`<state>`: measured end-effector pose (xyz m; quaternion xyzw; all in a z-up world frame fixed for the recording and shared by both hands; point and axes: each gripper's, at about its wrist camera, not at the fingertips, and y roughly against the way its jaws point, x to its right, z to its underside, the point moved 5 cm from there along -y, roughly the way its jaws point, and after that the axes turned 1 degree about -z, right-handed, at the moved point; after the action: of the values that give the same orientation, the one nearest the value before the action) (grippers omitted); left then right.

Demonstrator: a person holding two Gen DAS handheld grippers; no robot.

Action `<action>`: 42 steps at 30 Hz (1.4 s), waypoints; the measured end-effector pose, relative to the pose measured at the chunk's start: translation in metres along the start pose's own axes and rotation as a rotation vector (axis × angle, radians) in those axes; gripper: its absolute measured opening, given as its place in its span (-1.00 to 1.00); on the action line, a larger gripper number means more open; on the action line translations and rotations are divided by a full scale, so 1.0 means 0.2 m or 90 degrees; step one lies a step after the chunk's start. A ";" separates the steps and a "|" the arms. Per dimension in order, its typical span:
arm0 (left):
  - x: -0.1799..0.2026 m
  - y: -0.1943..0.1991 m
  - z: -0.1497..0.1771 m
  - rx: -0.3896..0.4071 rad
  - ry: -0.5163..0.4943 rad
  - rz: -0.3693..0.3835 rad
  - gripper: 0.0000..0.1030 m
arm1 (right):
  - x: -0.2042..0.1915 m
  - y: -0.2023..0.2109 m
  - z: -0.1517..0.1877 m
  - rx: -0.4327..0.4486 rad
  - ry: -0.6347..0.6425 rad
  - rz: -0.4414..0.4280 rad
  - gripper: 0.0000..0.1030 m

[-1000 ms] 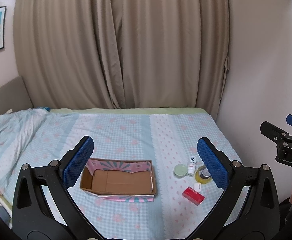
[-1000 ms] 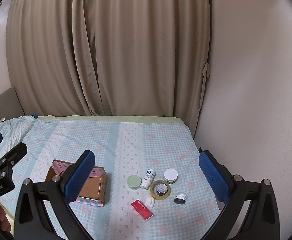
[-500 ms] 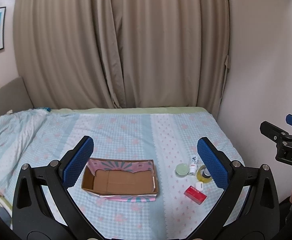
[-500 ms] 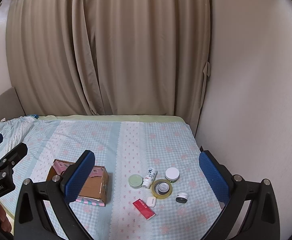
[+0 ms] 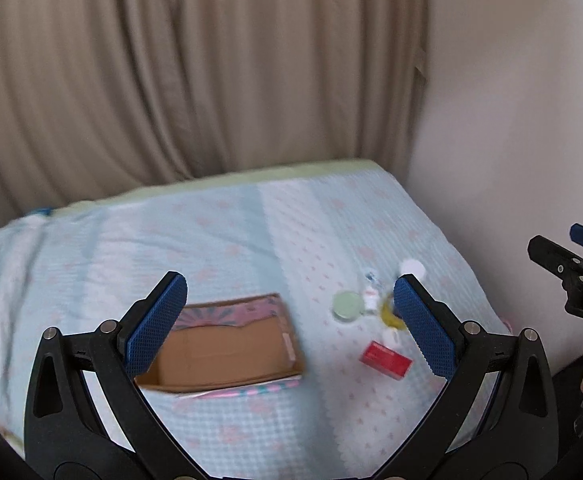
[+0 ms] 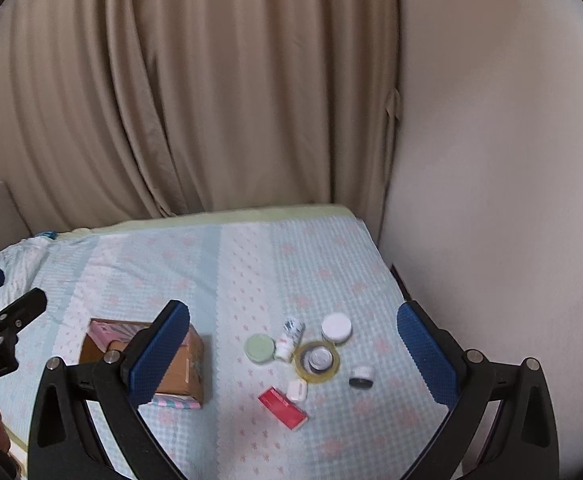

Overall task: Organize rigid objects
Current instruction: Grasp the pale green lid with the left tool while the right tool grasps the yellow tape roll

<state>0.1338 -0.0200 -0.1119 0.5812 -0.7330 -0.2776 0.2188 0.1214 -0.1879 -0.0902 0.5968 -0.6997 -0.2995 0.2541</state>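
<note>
Crowding is the risk: wide-spread, empty right gripper (image 6: 291, 348) frames touching small jars beyond its fingers, the open brown cardboard box (image 6: 179, 364) behind its left finger, so neighbours could topple; left gripper (image 5: 291, 322) also gapes empty.

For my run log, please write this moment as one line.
left gripper: open, empty | right gripper: open, empty | cardboard box: empty | red box, jars, tape roll: on bed

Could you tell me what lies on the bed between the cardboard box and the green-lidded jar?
Nothing: between the cardboard box and the green-lidded jar only bare bedspread shows, clearest in the right wrist view.
</note>
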 end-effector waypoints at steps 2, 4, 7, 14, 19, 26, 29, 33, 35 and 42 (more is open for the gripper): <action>0.06 -0.16 0.03 -0.022 -0.021 0.022 0.99 | 0.05 -0.09 0.06 -0.025 -0.020 0.013 1.00; 0.14 -0.34 0.06 -0.045 -0.046 0.037 0.99 | 0.09 -0.18 0.11 -0.045 -0.033 0.032 1.00; 0.26 -0.60 0.11 -0.080 -0.073 0.055 0.99 | 0.15 -0.29 0.17 -0.064 -0.033 0.044 1.00; 0.49 -1.15 0.31 -0.192 -0.124 0.089 0.99 | 0.27 -0.66 0.35 -0.122 -0.003 0.035 1.00; 0.60 -1.49 0.50 -0.242 -0.154 0.089 0.99 | 0.33 -1.01 0.54 -0.163 0.026 0.016 1.00; 0.59 -1.83 0.72 -0.295 -0.156 0.083 0.99 | 0.34 -1.43 0.75 -0.207 0.094 -0.030 1.00; 0.59 -1.93 0.79 -0.310 -0.155 0.082 0.99 | 0.34 -1.58 0.83 -0.231 0.116 -0.053 1.00; 0.62 -2.05 0.86 -0.317 -0.173 0.076 0.86 | 0.34 -1.73 0.90 -0.252 0.141 -0.062 1.00; 0.62 -2.08 0.88 -0.318 -0.179 0.072 0.77 | 0.34 -1.77 0.92 -0.263 0.149 -0.070 1.00; 0.66 -2.16 0.88 -0.302 -0.218 0.095 0.71 | 0.33 -1.91 0.95 -0.278 0.170 -0.086 1.00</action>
<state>0.3054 -0.1945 -0.5291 0.4033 -0.7145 -0.5181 0.2417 0.2373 -0.2731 -0.4975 0.6076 -0.5372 -0.3783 0.4463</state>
